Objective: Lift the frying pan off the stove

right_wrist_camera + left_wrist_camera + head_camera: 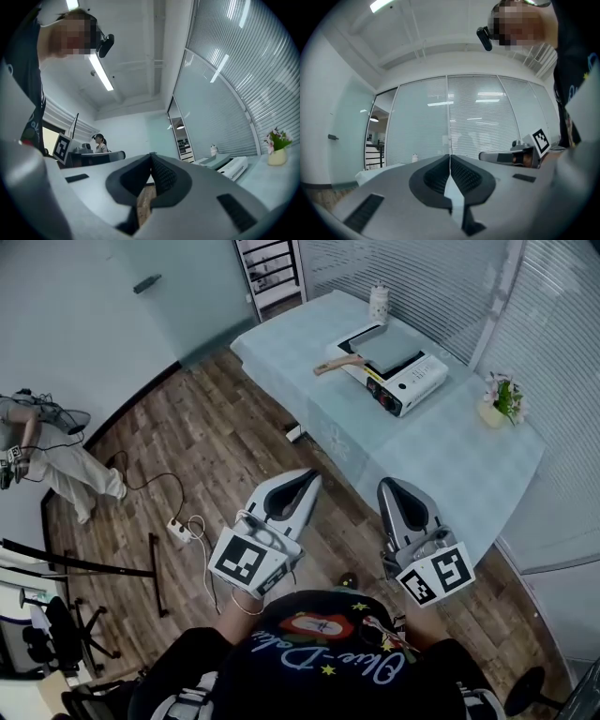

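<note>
The grey, square metal frying pan point(386, 343) sits on the white tabletop stove point(417, 382), its pale wooden handle poking out to the left past the stove's edge. The stove stands towards the far end of a long table point(450, 460) draped in a pale blue cloth. Just beyond it is a small white jar point(379, 303). Over to the right, near the table's edge by the blinds, is a cream pot of green and pink flowers point(502, 401).

The person is on the near side of the table with both tools held out side by side, well apart from the pan. The grey left gripper point(309, 477) hangs over the brown wooden plank floor point(206, 437). Its two dark ribbed jaws are pressed together tip to tip with nothing between them. The grey right gripper point(388, 486), just beside it, reaches about as far as the near edge of the cloth. Its jaws are likewise closed on nothing, and only a sliver of floor shows through the slot behind the tips.

Further out, a white power strip point(178, 528) with trailing cables lies on the floor to the left. Another person in light trousers point(58, 468) stands by the left wall. A black office chair point(56, 638) is at the near left. A white shelf unit point(271, 268) stands against the far wall beyond the table's end.
</note>
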`<state>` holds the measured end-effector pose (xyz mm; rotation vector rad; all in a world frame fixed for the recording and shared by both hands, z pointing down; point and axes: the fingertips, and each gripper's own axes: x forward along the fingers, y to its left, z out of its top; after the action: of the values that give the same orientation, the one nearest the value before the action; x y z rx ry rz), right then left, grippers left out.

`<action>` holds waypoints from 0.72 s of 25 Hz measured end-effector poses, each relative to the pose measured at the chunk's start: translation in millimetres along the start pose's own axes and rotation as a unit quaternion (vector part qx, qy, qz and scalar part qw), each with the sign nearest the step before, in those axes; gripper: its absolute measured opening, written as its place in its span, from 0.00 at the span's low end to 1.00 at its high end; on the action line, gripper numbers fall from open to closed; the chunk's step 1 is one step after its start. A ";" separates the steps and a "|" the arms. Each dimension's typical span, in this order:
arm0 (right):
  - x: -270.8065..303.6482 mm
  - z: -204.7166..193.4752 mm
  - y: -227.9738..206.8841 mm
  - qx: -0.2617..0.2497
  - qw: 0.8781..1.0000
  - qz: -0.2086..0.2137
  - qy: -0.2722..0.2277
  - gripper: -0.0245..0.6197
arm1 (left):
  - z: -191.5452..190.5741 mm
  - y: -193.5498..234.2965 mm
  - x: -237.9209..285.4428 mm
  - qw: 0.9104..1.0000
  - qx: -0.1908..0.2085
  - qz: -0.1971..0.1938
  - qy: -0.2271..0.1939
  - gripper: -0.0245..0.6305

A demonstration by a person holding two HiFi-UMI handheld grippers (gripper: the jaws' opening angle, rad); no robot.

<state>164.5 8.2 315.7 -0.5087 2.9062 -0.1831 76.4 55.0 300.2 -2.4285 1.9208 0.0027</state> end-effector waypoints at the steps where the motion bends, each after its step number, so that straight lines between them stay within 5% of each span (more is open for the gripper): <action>1: 2.2 -1.7 -3.5 0.002 1.000 0.003 0.000 0.04 | -2.2 0.5 2.5 1.000 0.002 0.002 0.002 0.05; 18: 19.5 -21.2 -40.6 0.026 0.999 0.029 0.007 0.04 | -22.4 10.6 32.6 0.999 -0.014 0.023 0.023 0.05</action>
<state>155.4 -34.6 339.4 -0.4158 2.9165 -0.2546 73.0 20.1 321.2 -2.4217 2.0098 -0.0238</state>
